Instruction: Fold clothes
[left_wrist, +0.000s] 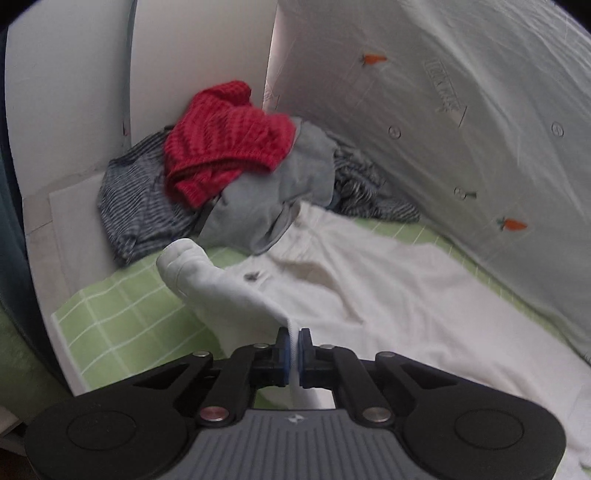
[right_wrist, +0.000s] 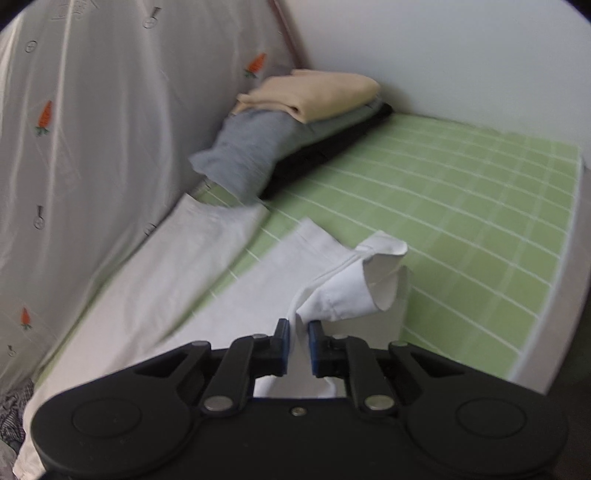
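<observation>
White trousers (left_wrist: 369, 280) lie spread across the green checked bed sheet (left_wrist: 110, 314). My left gripper (left_wrist: 294, 336) is shut on a fold of their waist end, which lifts off the sheet in a bunched peak. In the right wrist view the trouser legs (right_wrist: 207, 266) run along the sheet (right_wrist: 461, 206). My right gripper (right_wrist: 295, 326) is shut on the hem of the nearer leg, whose cuff (right_wrist: 373, 280) curls upward above the fingers.
A heap of unfolded clothes sits in the bed's corner: a red knit (left_wrist: 225, 140), a grey garment (left_wrist: 273, 192), striped fabric (left_wrist: 144, 206). A folded stack, beige on top (right_wrist: 317, 92), lies by the wall. A pale curtain with carrot prints (left_wrist: 461, 122) hangs along the bed.
</observation>
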